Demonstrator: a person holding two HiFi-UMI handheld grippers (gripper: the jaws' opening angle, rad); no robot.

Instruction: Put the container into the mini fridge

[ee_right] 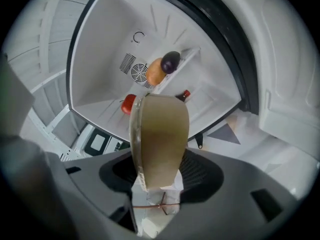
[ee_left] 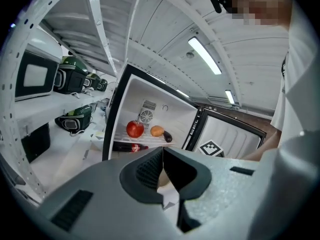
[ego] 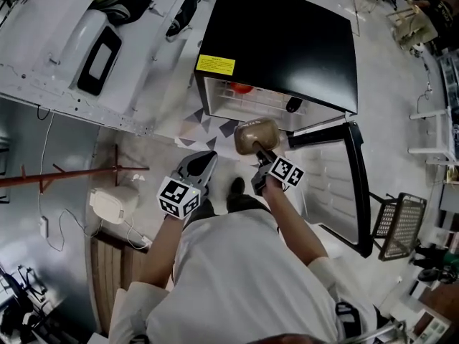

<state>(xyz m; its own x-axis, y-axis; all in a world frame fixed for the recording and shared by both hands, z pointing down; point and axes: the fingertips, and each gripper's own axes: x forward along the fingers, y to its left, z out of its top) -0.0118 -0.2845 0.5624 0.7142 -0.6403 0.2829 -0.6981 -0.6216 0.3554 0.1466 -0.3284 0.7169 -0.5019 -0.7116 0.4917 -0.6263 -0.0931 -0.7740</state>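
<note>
My right gripper (ego: pixel 262 158) (ee_right: pixel 160 170) is shut on a tan, lidded container (ego: pixel 255 135) (ee_right: pixel 159 136), held on edge just in front of the open black mini fridge (ego: pixel 287 41). In the right gripper view the fridge's white inside (ee_right: pixel 100 49) lies straight ahead, a short way off. On its shelf are a red apple (ee_right: pixel 128 104), an orange fruit (ee_right: pixel 155 72) and a dark eggplant (ee_right: pixel 170 61), with a cola bottle (ee_right: pixel 184 95) below. My left gripper (ego: pixel 206 159) (ee_left: pixel 162 152) hangs beside it to the left, shut with nothing in it.
The fridge door (ego: pixel 362 185) stands swung open to the right. A white workbench (ego: pixel 64 41) with dark gear runs along the left. A white device (ego: pixel 113 203) with a cable lies on the floor at lower left. A wire basket (ego: pixel 401 224) is at right.
</note>
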